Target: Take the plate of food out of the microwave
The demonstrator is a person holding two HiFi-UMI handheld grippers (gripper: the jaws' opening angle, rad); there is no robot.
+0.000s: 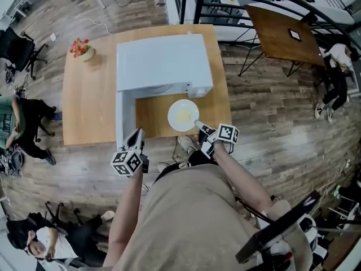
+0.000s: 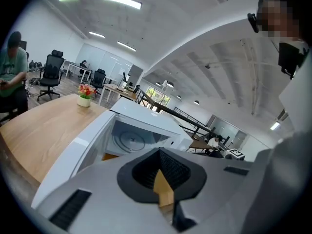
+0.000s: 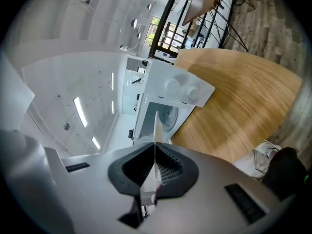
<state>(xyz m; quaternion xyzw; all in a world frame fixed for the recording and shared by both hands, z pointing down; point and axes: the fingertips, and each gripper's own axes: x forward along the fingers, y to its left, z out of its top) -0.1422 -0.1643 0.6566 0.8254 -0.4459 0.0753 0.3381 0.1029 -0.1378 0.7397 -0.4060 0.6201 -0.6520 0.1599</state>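
Note:
A white plate of pale food [image 1: 183, 115] hovers over the wooden table [image 1: 90, 100], just in front of the white microwave [image 1: 161, 61]. The microwave's door [image 1: 125, 117] hangs open to the left. My right gripper [image 1: 199, 127] is shut on the plate's near right rim. In the right gripper view the plate [image 3: 156, 128] runs edge-on between the black pads [image 3: 168, 162], with the microwave [image 3: 178, 91] behind it. My left gripper [image 1: 135, 137] sits at the door's outer edge, jaws together and holding nothing. The left gripper view looks past the gripper [image 2: 160, 168] into the empty cavity [image 2: 129, 140].
A small pot of flowers [image 1: 82, 50] stands at the table's far left corner. People sit at the left of the room by office chairs [image 1: 20, 49]. A dark folding table [image 1: 282, 33] and a black railing stand at the back right.

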